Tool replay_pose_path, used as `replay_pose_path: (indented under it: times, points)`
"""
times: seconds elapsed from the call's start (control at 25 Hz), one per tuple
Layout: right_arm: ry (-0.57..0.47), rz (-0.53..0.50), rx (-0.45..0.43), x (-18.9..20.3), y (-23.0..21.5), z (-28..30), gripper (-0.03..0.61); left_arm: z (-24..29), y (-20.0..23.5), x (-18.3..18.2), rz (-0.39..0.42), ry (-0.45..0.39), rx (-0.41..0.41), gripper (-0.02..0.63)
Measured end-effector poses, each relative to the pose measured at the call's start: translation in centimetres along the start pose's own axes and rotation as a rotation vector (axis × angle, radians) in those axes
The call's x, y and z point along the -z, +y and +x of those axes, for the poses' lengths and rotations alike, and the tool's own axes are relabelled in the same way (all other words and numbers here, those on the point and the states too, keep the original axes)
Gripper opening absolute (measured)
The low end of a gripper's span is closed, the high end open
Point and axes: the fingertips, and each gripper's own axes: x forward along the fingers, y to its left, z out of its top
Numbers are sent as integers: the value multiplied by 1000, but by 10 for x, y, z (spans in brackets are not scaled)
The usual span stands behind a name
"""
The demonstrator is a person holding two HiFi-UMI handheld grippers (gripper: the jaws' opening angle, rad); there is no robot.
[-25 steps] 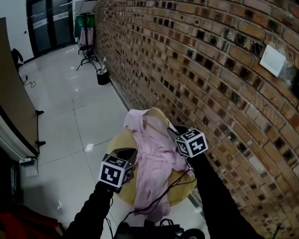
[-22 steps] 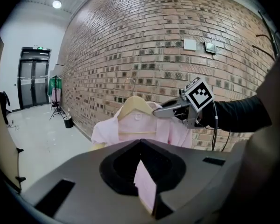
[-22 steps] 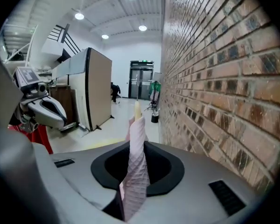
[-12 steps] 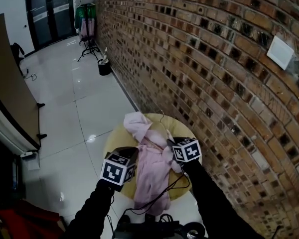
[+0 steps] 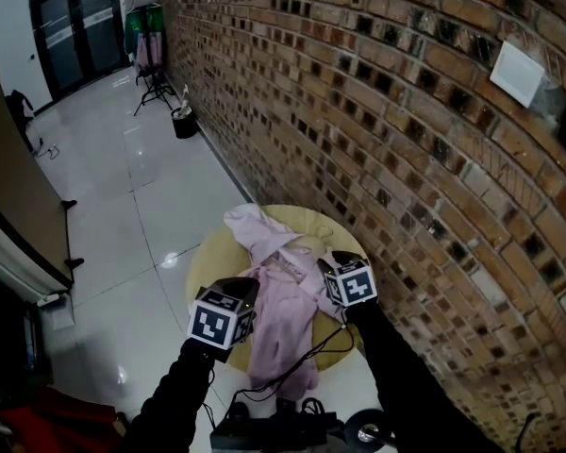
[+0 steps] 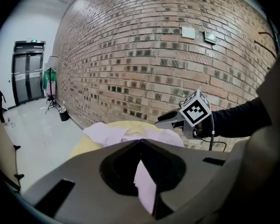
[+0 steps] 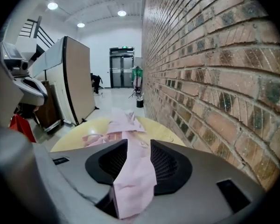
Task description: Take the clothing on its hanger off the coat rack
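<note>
A pink garment [image 5: 281, 302] lies crumpled on a round yellow table [image 5: 208, 253] beside the brick wall, one end hanging over the near edge. Its hanger is mostly buried in the cloth. My left gripper [image 5: 249, 293] is at the garment's near left side; in the left gripper view its jaw tips meet [image 6: 140, 142] with pink cloth [image 6: 144, 185] pinched behind them. My right gripper [image 5: 324, 265] is at the garment's right side. Its jaws are opening [image 7: 139, 146], standing apart with a strip of the garment [image 7: 133, 171] lying loosely between them.
The brick wall [image 5: 406, 111] runs close along the right. A black cable and a dark device [image 5: 283, 427] lie on the floor in front of the table. Far back stand a coat rack with clothes [image 5: 147, 41] and a black bin [image 5: 184, 123]. A brown partition [image 5: 14, 196] is left.
The garment has sunk from a raised bunch to lie flatter on the table. My right gripper has come down slightly with it; the left has hardly moved.
</note>
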Motion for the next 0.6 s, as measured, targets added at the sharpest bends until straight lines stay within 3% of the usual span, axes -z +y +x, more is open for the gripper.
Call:
replay_pose_path:
  times: [0.36,0.48,0.6]
  points:
    - [-179,-16,9,-40,2,-63,150,3,-12,-22,8,-72,14,12]
    - [-244,10,11,-51,7,-84,121,-1,-16,-28,-4,-103,17,12]
    - [-309,48,18,-59,14,-103,24,-5,-19,-35,-36,-139,13,12]
